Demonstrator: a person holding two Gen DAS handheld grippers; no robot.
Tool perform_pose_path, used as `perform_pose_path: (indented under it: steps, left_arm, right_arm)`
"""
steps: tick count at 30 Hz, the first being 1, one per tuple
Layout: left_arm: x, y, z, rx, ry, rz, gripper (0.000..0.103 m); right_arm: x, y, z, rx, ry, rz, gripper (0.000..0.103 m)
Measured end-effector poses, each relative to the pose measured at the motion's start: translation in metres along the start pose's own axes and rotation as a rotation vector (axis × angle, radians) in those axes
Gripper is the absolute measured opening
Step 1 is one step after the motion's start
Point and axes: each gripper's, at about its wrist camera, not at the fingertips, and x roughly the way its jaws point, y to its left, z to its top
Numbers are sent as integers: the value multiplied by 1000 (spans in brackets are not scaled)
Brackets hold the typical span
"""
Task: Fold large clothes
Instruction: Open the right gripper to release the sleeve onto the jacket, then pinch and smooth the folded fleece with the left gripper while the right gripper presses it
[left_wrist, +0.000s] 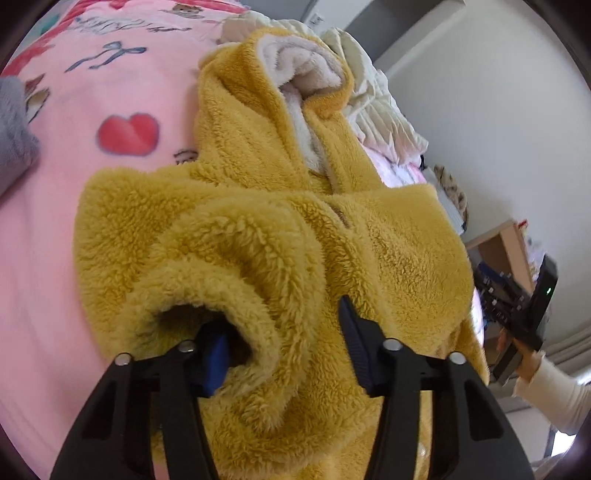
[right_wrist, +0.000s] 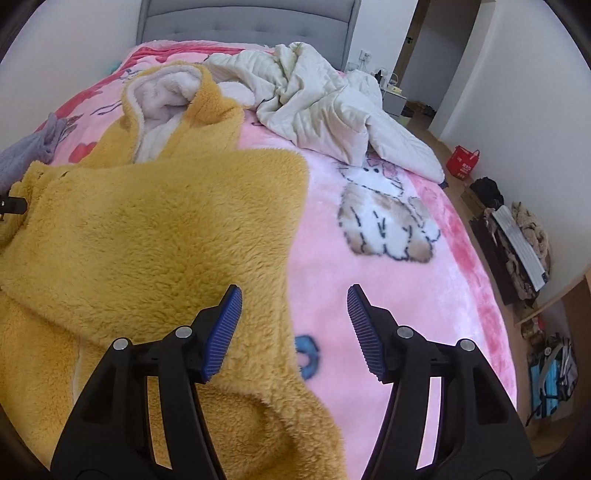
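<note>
On the bed (right_wrist: 424, 295), over a pink cartoon blanket (left_wrist: 74, 184), lies a mustard fleece robe (right_wrist: 147, 229) with a cream-lined hood (right_wrist: 162, 99). It runs lengthwise up the bed, hood toward the headboard (right_wrist: 247, 22) and hem toward both grippers, and both sides look already folded in over the middle, so it reads as a long narrow strip. A cream quilt (right_wrist: 325, 107) is heaped beyond it on the right, well apart from the work; a grey cloth (right_wrist: 22, 155) sits off to the left.

The left gripper (left_wrist: 280, 343) has a sleeve cuff (left_wrist: 207, 317) in its grasp: one finger goes into the cuff's dark mouth, the other lies along the outside, so the thick cuff wall is between the fingers. They are partly drawn in and appear to be pinching that wall, though the fleece hides the contact itself.

The right gripper (right_wrist: 293, 328) hangs over the robe's right edge with its fingers spread and nothing between them. Its left finger is above the fleece and its right finger above bare blanket, so the edge runs roughly between them.

The relation that matters is this: the robe's long axis points away from both grippers, toward the headboard. My judgement is that the sleeve needs laying flat along that axis first, and the left hand, already on the cuff, is the one placed to do it. The right hand is nearer the hem corner and would take that for the lengthwise fold afterwards.
</note>
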Motion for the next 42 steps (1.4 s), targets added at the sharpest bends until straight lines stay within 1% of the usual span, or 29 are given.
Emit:
perform_pose_path:
  steps: [3, 5, 7, 8, 10, 13, 14, 15, 17, 18, 19, 20, 21, 22, 24, 25, 26, 28, 30, 31, 32, 33, 34, 35, 36, 37, 38, 40, 42]
  left_arm:
    - [-8, 6, -4, -34, -40, -32, 47]
    - [-14, 7, -6, -34, -76, -35, 47]
    - [-17, 8, -9, -42, -86, -49, 46]
    - [-19, 9, -10, -47, -95, -54, 42]
    - [-24, 11, -12, -51, -132, -69, 38]
    - [-31, 14, -12, -78, -172, -94, 35]
    - [-31, 16, -11, -88, -172, -84, 34]
    - [-31, 18, -10, -94, -166, -73, 33]
    - [-28, 20, -10, -103, -158, -71, 33]
    - [-27, 22, -10, -108, -154, -70, 33]
    - [-26, 23, -10, -108, -150, -62, 33]
    - [-24, 24, -10, -108, -140, -45, 33]
    - [-19, 26, -11, -111, -117, -11, 33]
    - [-16, 28, -12, -116, -102, 13, 33]
    - [-11, 37, -17, -138, -91, 36, 33]
    - [-10, 40, -18, -150, -94, 42, 31]
    - [-11, 42, -20, -161, -101, 52, 27]
    - [-14, 39, -18, -161, -122, 91, 25]
    - [-25, 23, -12, -98, -188, 130, 25]
    - [-34, 12, -8, -64, -243, 134, 25]
    - [-41, 4, -3, -49, -291, 121, 25]
    - [-48, -3, 3, -44, -329, 93, 25]
    - [-50, -6, 8, -39, -345, 92, 25]
    - [-50, -7, 10, -32, -348, 100, 25]
    - [-45, -5, 13, -31, -335, 109, 25]
    - [-39, 0, 14, -44, -312, 125, 25]
    - [-34, 4, 13, -58, -295, 130, 25]
    - [-21, 14, 7, -83, -253, 163, 25]
    - [-18, 23, -5, -99, -230, 193, 25]
  right_arm:
    - [1, 2, 0, 26, -6, 41, 56]
    - [2, 3, 1, 51, -3, 83, 49]
    - [0, 4, 2, 51, -10, 111, 45]
    - [-1, 6, 2, 47, -16, 118, 42]
    - [-3, 8, 3, 33, -27, 146, 38]
    - [-6, 11, 5, 22, -39, 190, 38]
    - [-7, 13, 5, 19, -43, 205, 43]
    - [-7, 15, 6, 17, -44, 223, 45]
    - [-6, 20, 7, 6, -46, 250, 54]
    - [-4, 25, 7, -7, -43, 261, 54]
    - [0, 31, 7, -34, -30, 251, 53]
    - [6, 37, 7, -63, -8, 232, 49]
    - [12, 41, 6, -84, 15, 222, 40]
    - [19, 45, 6, -99, 38, 226, 26]
    - [24, 47, 5, -98, 43, 218, 21]
    - [23, 47, 7, -101, 39, 211, 19]
    - [22, 46, 8, -104, 36, 201, 17]
    - [16, 45, 11, -140, 27, 174, 15]
    - [7, 41, 15, -171, 6, 143, 14]
    - [-1, 37, 20, -180, -18, 113, 13]
    - [-7, 32, 23, -176, -38, 99, 13]
    - [-13, 26, 27, -160, -57, 96, 13]
    - [-17, 21, 30, -146, -76, 88, 13]
    - [-22, 14, 32, -124, -103, 82, 13]
    - [-19, 11, 32, -116, -94, 81, 13]
    - [-14, 7, 31, -105, -73, 74, 13]
    - [-2, 3, 28, -80, -18, 91, 13]
    - [11, -1, 22, -47, 19, 125, 13]
    - [20, 3, 14, -49, 40, 161, 15]
